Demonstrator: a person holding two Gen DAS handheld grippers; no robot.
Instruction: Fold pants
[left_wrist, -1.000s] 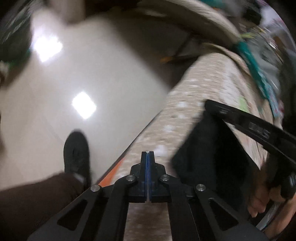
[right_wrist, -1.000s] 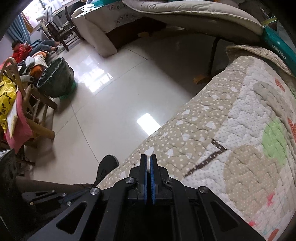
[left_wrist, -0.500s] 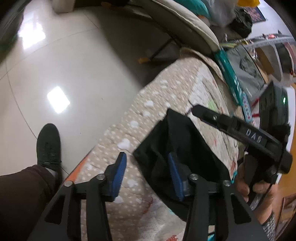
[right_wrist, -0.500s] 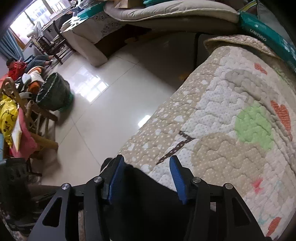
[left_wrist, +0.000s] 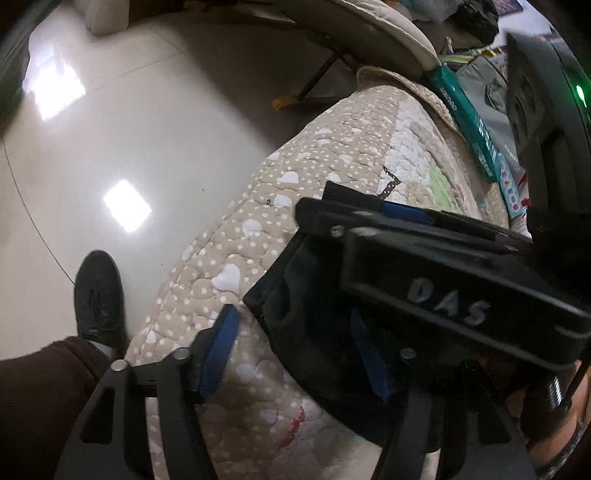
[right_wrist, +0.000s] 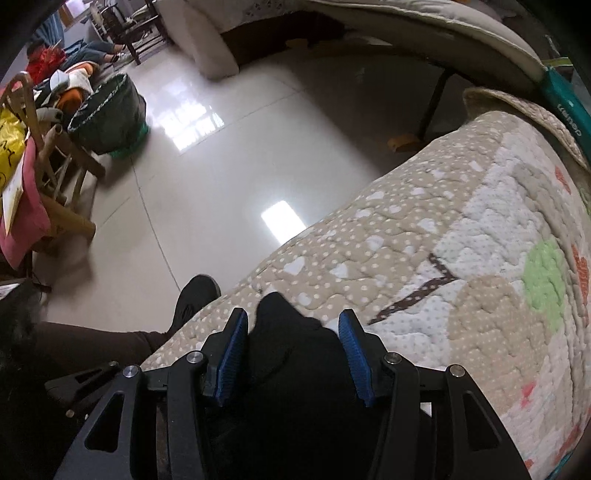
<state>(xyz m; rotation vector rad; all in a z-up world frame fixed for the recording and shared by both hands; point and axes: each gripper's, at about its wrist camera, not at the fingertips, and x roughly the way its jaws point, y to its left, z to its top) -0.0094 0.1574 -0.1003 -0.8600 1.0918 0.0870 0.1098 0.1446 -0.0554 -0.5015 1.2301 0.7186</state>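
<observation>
The black pants (left_wrist: 306, 310) lie folded on the quilted, heart-patterned cover (left_wrist: 236, 243) near its front edge. My left gripper (left_wrist: 291, 343) is open above the pants' left edge, its right pad over the cloth. My right gripper (right_wrist: 291, 343) is open with a corner of the pants (right_wrist: 288, 332) between its blue pads, not pinched. In the left wrist view the right gripper's body (left_wrist: 443, 266) crosses over the pants and hides their right part.
The cover (right_wrist: 443, 258) drops off at its left edge to a glossy tiled floor (left_wrist: 129, 129). The person's black shoe (left_wrist: 98, 295) stands by that edge. A teal box (left_wrist: 465, 122) lies at the far end. A dark bin (right_wrist: 107, 114) and wooden chair (right_wrist: 55, 158) stand on the floor.
Both grippers went from shut to open and let go of the pants. They have lowered and drawn closer together over the folded pants.
</observation>
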